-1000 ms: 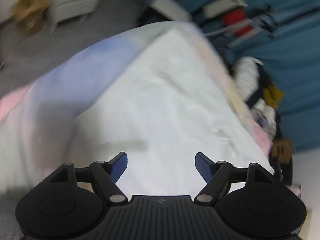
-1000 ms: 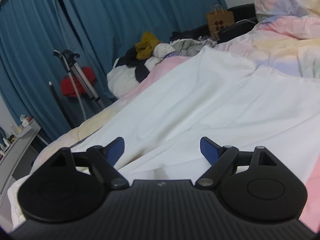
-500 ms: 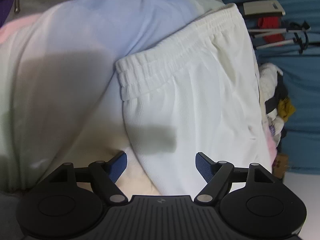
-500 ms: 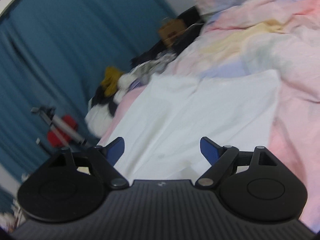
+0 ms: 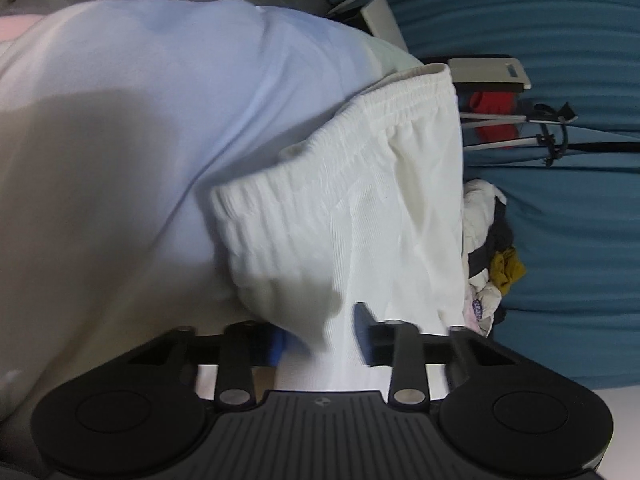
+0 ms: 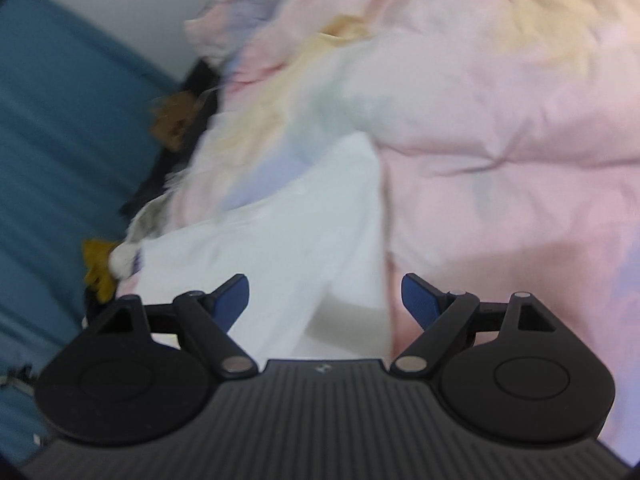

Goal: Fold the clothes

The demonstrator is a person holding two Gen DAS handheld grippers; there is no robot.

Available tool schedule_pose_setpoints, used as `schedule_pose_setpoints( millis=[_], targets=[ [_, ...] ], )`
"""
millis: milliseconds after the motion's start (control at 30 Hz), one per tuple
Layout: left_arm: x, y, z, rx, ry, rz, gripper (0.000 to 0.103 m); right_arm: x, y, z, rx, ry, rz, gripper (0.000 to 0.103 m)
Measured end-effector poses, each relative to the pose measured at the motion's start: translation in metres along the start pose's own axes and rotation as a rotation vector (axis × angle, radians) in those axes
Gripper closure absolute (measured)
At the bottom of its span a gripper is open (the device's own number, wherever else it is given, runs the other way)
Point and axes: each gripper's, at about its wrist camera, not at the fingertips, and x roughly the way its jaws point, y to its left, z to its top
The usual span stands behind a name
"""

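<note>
1. Left gripper (image 5: 320, 340): blue-padded fingers drawn in on a bunched fold of the white garment (image 5: 372, 216), pinching it near one corner of the elastic waistband (image 5: 340, 148).
2. White garment: spreads ahead of the left gripper across the pastel duvet (image 5: 140, 120); its ribbed waistband lies furthest from the fingers.
3. Right gripper (image 6: 325, 300): fingers spread wide, nothing between them, above the garment's far end (image 6: 280, 248).
4. Duvet, right view (image 6: 500, 140): pink and yellow, rumpled, ahead and to the right of the spread fingers.
5. Surroundings: blue curtain (image 5: 568, 220); tripod (image 5: 520, 132); clothes heap (image 5: 488, 248) beyond the garment's right edge; brown item (image 6: 174, 120), blurred.
</note>
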Motion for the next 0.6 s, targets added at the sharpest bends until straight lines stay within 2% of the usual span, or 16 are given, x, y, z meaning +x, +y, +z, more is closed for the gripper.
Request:
schedule_pose_setpoints(
  millis=[67,100,167,200,233,267,333,400,500,600],
  targets=[
    [0.004,-0.005,0.0,0.031,-0.02,-0.009,0.089,0.019,-0.004,0.001,0.006,0.015,0.0,0.018],
    [0.005,-0.006,-0.001,0.047,-0.033,-0.015,0.09,0.032,-0.005,0.001,-0.008,0.038,0.013,0.021],
    [0.005,-0.01,-0.002,0.077,-0.058,-0.028,0.092,0.054,-0.005,0.0,-0.033,0.1,0.035,0.043],
    [0.002,-0.007,0.0,0.07,-0.064,-0.05,0.092,0.059,-0.007,0.0,-0.027,0.101,0.041,0.047],
    [-0.001,-0.006,0.0,0.065,-0.072,-0.071,0.092,0.06,-0.009,0.0,-0.018,0.088,0.052,0.057],
    [-0.004,-0.006,0.0,0.061,-0.097,-0.09,0.093,0.059,-0.009,0.0,-0.021,0.072,0.057,0.073],
    [-0.014,-0.008,-0.003,0.078,-0.123,-0.13,0.094,0.053,-0.003,0.001,-0.056,0.031,0.058,0.09],
    [-0.026,-0.011,-0.007,0.117,-0.153,-0.162,0.094,0.045,0.011,0.002,-0.094,-0.002,0.077,0.095],
    [-0.049,-0.013,-0.014,0.155,-0.21,-0.213,0.095,0.036,0.036,0.003,-0.149,-0.047,0.108,0.097],
    [-0.078,-0.009,-0.017,0.147,-0.249,-0.259,0.095,0.026,0.06,0.005,-0.204,-0.091,0.139,0.097]
  ],
)
